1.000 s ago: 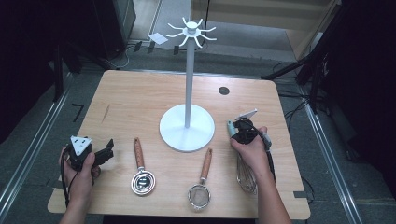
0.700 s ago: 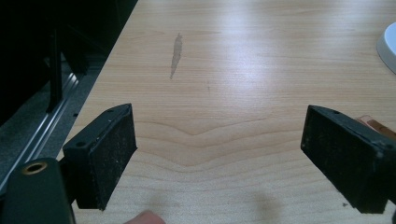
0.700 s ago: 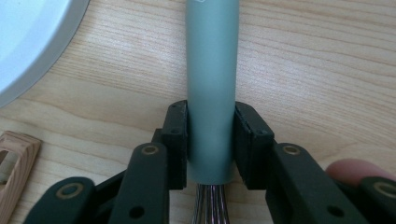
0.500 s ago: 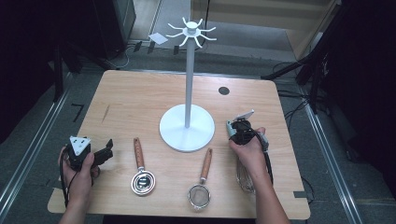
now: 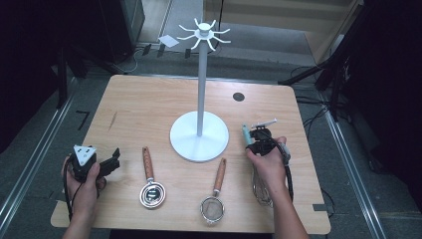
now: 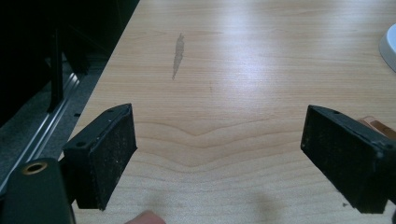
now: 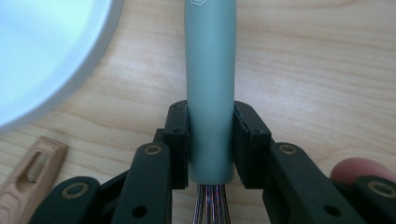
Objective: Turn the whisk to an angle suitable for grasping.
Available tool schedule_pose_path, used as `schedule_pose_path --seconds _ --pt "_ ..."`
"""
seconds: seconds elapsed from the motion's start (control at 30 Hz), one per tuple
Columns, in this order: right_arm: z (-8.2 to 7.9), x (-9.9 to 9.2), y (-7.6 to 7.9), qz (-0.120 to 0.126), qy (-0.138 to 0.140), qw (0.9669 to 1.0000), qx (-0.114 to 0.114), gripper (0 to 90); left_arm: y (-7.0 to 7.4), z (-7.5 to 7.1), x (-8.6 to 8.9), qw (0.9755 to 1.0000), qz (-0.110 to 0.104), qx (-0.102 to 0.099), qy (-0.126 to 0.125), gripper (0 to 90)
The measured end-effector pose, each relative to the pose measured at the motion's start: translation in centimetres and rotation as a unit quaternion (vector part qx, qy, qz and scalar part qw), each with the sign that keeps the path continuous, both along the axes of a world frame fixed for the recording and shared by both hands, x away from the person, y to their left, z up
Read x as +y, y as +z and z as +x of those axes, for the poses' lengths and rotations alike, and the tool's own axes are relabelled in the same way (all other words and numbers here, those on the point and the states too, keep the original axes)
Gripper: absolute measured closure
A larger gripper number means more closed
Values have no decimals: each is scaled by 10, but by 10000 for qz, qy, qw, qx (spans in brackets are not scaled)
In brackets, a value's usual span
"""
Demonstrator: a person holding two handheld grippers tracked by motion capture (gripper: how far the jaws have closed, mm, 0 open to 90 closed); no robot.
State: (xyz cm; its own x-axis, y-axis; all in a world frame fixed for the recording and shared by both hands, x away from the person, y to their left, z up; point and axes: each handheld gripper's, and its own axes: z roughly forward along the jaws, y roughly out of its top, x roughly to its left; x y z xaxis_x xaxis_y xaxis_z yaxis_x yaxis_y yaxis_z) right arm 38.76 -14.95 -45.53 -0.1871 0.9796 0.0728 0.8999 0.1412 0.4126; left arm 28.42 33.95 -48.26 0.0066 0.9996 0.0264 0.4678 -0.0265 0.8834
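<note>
A whisk lies at the table's right, its wire loops [image 5: 261, 186] under the person's right hand. My right gripper [image 5: 250, 143] is shut on its teal handle [image 5: 246, 133]. In the right gripper view the teal handle [image 7: 210, 70] is squeezed between both pads, with wires [image 7: 210, 207] coming out below. My left gripper [image 5: 116, 160] rests at the front left, held by the left hand. Its jaws stand wide open in the left gripper view [image 6: 219, 154], with bare tabletop between them.
A tall white hook stand [image 5: 199, 135] rises from a round base at the table's middle. A wooden-handled metal scoop [image 5: 150, 175] and a small wooden-handled strainer [image 5: 215, 193] lie near the front edge. A black disc [image 5: 239, 96] sits at the back right.
The right hand and gripper have shifted slightly left and nearer on the whisk handle. The left gripper has stayed put.
</note>
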Motion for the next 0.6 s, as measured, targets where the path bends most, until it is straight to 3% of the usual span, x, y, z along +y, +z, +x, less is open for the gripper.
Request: schedule_pose_path --seconds 0.03,0.07,0.1,0.17,0.33,0.37,0.43,0.53,0.57,0.6 --pt "-2 -1 3 60 -16 9999 -125 712 0 0 0 10000 5 -6 -2 110" --pt "-5 -3 9 163 38 9991 -400 712 0 0 0 10000 3 8 -2 111" --pt "-5 -3 9 163 38 9991 -400 712 0 0 0 10000 3 8 -2 110" --pt "-9 -5 17 252 11 9972 -703 713 0 0 0 10000 2 13 2 111" --pt "-13 -6 23 397 39 9942 -1001 713 0 0 0 10000 6 14 0 110" --pt "-15 -6 25 483 53 9921 -1155 713 0 0 0 10000 2 15 4 110" --pt "-16 -6 27 506 60 9913 -1213 713 0 0 0 10000 2 12 2 110" --pt "-20 -6 32 585 94 9874 -1469 713 0 0 0 10000 0 5 5 110" --pt "-22 -6 35 636 101 9846 -1624 713 0 0 0 10000 3 7 7 110" --pt "-22 -6 35 636 101 9846 -1624 713 0 0 0 10000 3 7 7 111"
